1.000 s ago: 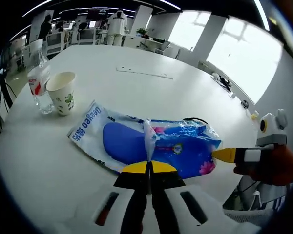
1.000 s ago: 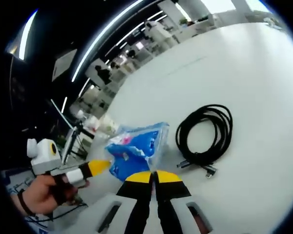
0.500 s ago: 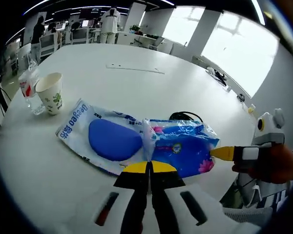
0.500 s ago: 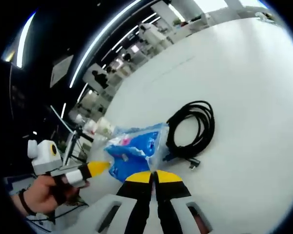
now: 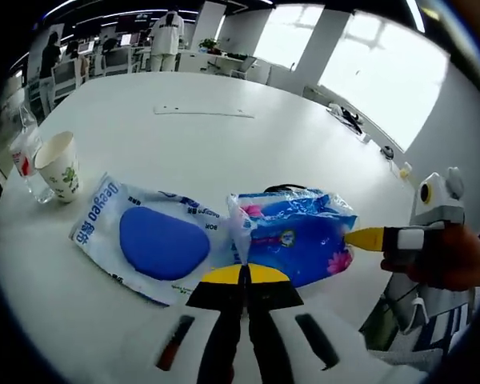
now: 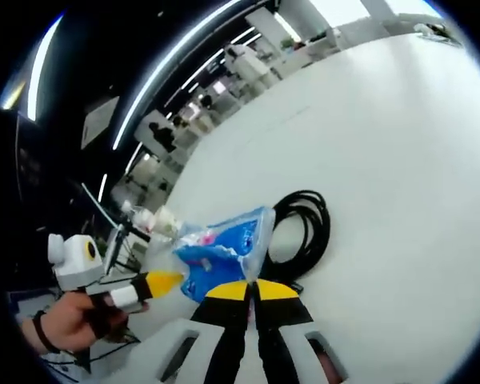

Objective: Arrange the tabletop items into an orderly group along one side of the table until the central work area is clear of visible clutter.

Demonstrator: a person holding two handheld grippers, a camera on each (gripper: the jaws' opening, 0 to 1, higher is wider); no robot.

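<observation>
Both grippers [image 5: 244,268] [image 6: 252,284] clamped on blue packet [image 5: 296,240], now shifted right off white pouch [image 5: 148,240] at centre-left, beginning separation for tidy grouping.

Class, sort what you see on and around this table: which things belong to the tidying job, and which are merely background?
Job items: blue packet pinched by both the left gripper and the right gripper; white-and-blue packet; black cable; paper cup; plastic bottle.

Background: people at desks; windows; strip on the table.
</observation>
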